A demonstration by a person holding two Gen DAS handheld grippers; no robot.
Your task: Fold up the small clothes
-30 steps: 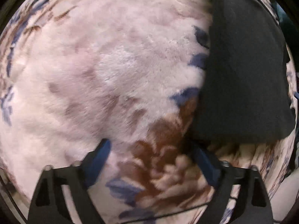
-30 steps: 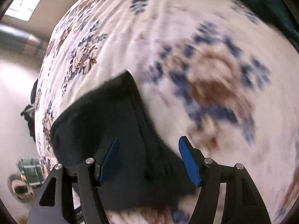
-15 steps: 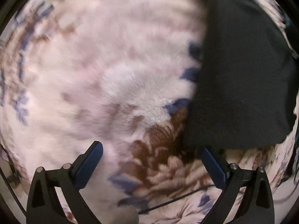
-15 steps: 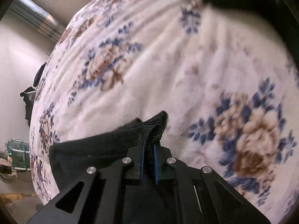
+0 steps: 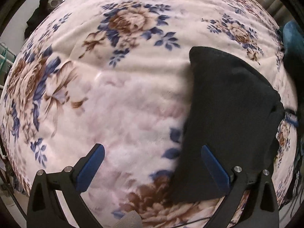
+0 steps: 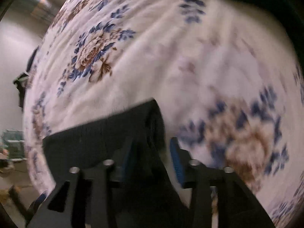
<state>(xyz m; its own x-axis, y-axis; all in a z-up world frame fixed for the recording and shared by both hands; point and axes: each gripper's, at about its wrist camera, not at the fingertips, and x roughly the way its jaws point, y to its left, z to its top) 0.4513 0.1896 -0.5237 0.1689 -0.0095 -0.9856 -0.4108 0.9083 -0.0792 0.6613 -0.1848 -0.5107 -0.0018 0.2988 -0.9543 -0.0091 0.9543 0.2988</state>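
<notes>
A small black garment (image 5: pixel 231 117) lies folded on a floral blanket (image 5: pixel 123 98), at the right of the left wrist view. My left gripper (image 5: pixel 152 157) is open and empty, raised above the blanket, its right finger over the garment's near left edge. In the blurred right wrist view the garment (image 6: pixel 98 140) lies low and left, with a folded corner between the fingers. My right gripper (image 6: pixel 152 153) is partly open around that corner; the blue pads stand apart from the cloth.
The blanket (image 6: pixel 171 60) covers a bed that fills both views. A dark teal cloth (image 5: pixel 292 38) lies at the bed's right edge. Dark clothing (image 5: pixel 36 17) and a green rack (image 5: pixel 5 57) stand beyond the left edge.
My right gripper was shut on the garment's corner half a second ago and has now opened. My left gripper has lifted and pulled back, so more of the bed shows.
</notes>
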